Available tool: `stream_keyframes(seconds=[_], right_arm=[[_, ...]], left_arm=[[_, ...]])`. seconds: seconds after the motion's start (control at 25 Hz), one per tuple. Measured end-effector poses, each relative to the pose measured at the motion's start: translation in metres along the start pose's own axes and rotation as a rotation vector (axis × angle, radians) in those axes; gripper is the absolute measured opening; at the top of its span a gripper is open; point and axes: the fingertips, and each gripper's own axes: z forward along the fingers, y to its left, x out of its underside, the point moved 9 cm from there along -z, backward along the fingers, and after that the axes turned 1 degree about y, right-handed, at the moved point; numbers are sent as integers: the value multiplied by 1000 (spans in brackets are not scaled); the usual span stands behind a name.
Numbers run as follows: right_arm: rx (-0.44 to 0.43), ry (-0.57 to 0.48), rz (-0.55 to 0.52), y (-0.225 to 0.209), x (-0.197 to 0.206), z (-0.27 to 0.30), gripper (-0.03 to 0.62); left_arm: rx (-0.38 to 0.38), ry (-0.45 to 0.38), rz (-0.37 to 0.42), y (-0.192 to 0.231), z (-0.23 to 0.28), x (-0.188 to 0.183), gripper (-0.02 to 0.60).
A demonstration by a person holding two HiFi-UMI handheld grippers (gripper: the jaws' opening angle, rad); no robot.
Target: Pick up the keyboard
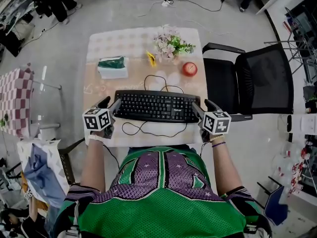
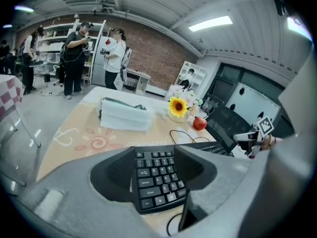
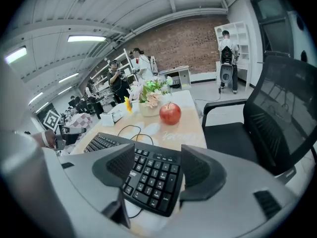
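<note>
Keyboard [image 1: 155,106] is pinched at both ends, left tool [image 1: 111,104] on one, right tool [image 1: 202,106] on the other.

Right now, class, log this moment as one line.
keyboard: gripped | left hand-held gripper: on left end | right hand-held gripper: on right end

The keyboard [image 1: 156,106], matt black plastic, sits between the left gripper's [image 2: 155,175] smooth grey plastic jaws. Beyond the right gripper [image 3: 154,175], the apple [image 3: 170,113] shines glossy.

A big lab room, brick wall [image 3: 198,43], long ceiling lights [image 2: 210,23], shelves [image 2: 47,41], people [image 2: 74,53] standing about, black office chair [image 1: 262,78]
</note>
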Motion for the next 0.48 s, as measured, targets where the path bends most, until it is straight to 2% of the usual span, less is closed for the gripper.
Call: stream_keyframes(seconds=[0.12,0.32,0.48], right_arm=[[4,35,33,-6,14,11,276],[1,77,125,-13,36,29,276],[23,89,134,-18,42,36,276]], left_arm=[[-8,37,-18,7,10,9,241],[-20,116,17,17,30,20,241],[-27,177,20,25,44,24,241]])
